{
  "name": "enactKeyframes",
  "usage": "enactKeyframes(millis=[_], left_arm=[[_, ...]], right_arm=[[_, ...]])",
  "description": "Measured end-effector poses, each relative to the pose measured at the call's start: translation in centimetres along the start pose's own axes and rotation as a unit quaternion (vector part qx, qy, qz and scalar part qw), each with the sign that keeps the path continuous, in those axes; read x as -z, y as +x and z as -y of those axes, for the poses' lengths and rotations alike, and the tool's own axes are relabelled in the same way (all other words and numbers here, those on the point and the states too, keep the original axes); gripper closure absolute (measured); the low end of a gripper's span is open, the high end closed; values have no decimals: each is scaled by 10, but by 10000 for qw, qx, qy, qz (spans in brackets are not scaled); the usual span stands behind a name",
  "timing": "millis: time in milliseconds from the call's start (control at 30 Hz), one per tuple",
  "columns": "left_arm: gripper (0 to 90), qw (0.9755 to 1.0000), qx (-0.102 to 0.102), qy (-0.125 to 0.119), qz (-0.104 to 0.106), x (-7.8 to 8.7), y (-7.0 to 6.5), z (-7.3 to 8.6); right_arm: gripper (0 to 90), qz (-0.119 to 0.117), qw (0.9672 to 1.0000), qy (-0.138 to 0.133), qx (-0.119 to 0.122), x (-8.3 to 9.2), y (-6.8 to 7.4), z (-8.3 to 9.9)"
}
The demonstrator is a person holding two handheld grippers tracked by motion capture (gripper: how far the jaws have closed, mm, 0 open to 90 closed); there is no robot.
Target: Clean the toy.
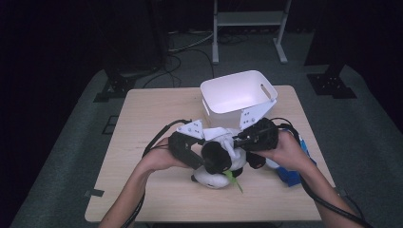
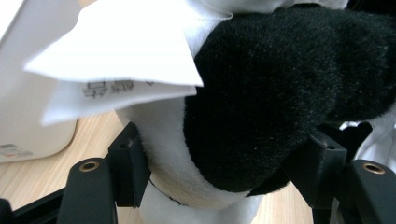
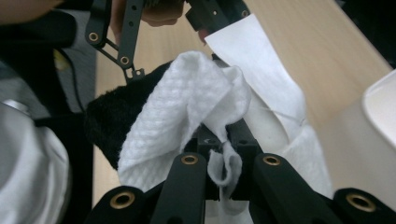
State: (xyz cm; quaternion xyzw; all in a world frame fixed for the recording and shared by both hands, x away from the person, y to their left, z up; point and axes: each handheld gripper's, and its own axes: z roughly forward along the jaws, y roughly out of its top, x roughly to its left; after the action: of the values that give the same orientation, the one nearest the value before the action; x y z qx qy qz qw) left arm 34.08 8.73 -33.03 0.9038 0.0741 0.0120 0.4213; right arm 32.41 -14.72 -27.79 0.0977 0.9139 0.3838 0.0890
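Just beyond my left gripper (image 1: 202,154) and right gripper (image 1: 240,140) the white bin (image 1: 237,97) blocks the way forward, a blue object (image 1: 290,173) lies near my right one, and bare table (image 1: 142,118) stays free on my left.

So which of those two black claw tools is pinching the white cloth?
The right gripper: its jaws pinch the white quilted cloth. The left gripper clamps the black-and-white plush toy.

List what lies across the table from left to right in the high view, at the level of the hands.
left gripper → black-and-white plush toy → right gripper → blue and white packet.
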Motion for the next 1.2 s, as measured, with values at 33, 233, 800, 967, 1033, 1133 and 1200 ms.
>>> enactKeyframes(millis=[33, 233, 800, 967, 1033, 1133, 1200], left_arm=[[310, 10000, -11, -37, 24, -3, 0, -1], [294, 9998, -76, -115, 107, -21, -1, -13], [193, 9995, 203, -76, 250, -55, 8, 0], [175, 9993, 123, 37, 348, -58, 8, 5], [175, 9992, 132, 68, 370, -61, 6, 6], [161, 9992, 89, 28, 382, -65, 6, 8], [159, 9992, 103, -68, 392, -67, 6, 10]], right_arm=[[855, 28, 10000, -26, 29, 3, 0, -2], [854, 90, 9997, 87, 191, 3, 2, -14], [857, 65, 9983, 195, -546, 12, -16, 49], [859, 45, 9979, 258, -588, 8, -16, 49], [859, 106, 9978, 344, -560, 8, -16, 49], [859, 124, 9976, 414, -536, 9, -15, 48], [858, 179, 9974, 484, -500, 10, -14, 48]])
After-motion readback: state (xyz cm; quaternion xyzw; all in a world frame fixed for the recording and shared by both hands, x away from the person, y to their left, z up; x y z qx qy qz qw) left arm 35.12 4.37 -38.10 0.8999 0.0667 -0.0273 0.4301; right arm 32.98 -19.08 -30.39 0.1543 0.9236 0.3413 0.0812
